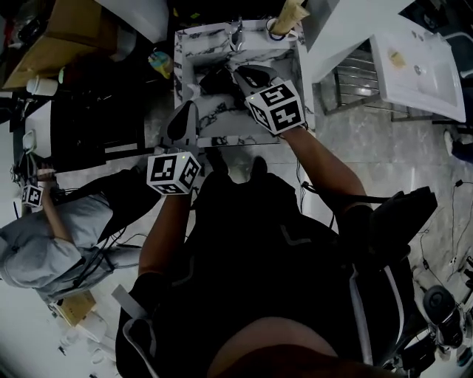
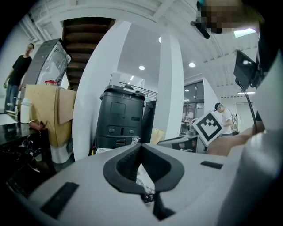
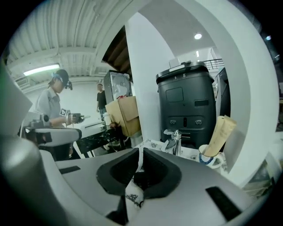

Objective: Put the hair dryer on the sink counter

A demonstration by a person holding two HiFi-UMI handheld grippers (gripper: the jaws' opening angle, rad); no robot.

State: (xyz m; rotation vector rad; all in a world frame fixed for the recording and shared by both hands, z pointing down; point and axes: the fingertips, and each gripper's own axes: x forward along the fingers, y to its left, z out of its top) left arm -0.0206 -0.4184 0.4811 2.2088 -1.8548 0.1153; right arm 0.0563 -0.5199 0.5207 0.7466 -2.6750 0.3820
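A dark hair dryer (image 1: 213,80) lies on the marble sink counter (image 1: 222,139) by the basin, partly hidden behind my right gripper. My right gripper (image 1: 239,71) hovers just to its right over the counter, and its jaws (image 3: 140,151) meet at the tips with nothing clamped between them. A dark shape shows through the hollow behind the tips. My left gripper (image 1: 190,106) is over the counter's front left part. In the left gripper view its jaws (image 2: 141,146) are closed and empty.
A chrome faucet (image 1: 236,33) (image 3: 175,138) and a cup holding a beige tube (image 1: 285,21) (image 3: 216,141) stand at the counter's back. A white washbasin unit (image 1: 418,65) is at the right. A black bin (image 3: 187,106) stands behind the counter. Another person (image 1: 44,244) is at the left.
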